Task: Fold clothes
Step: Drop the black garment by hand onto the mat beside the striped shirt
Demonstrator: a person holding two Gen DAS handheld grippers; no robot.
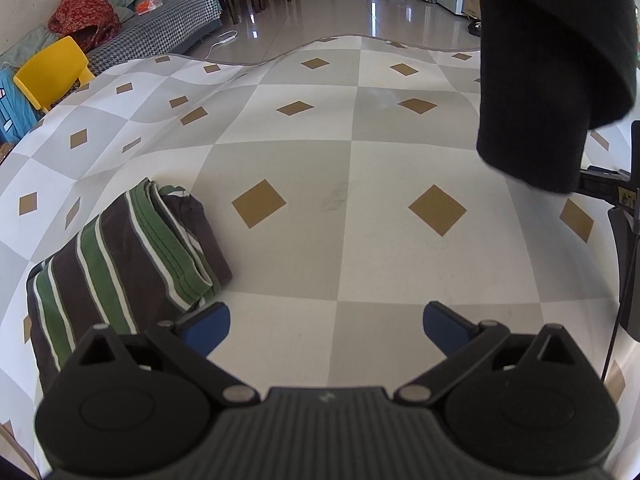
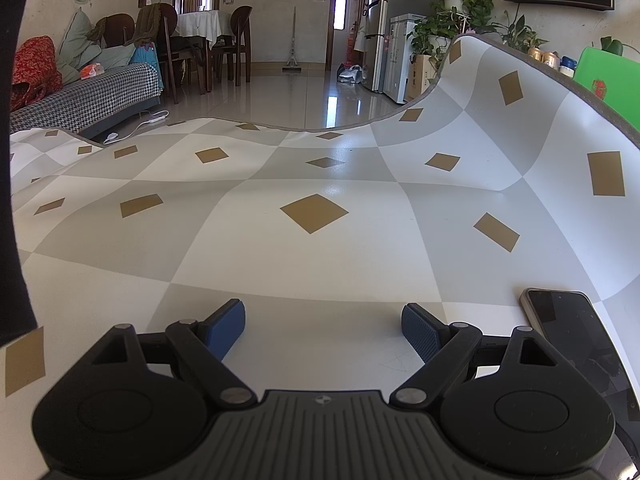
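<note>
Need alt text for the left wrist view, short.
The open left gripper hovers empty over a checked mat with tan diamonds, beside a folded green, brown and white striped garment at lower left. A dark cloth hangs at upper right; a yellow chair and a sofa sit beyond the mat.

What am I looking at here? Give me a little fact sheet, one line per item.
surface: checkered mat with tan diamonds
striped garment: folded, lying left of the left claw
left claw: open, empty
right claw: open, empty
dark fabric: hanging at upper right of the left view
phone: on the mat, right of the right claw
</note>
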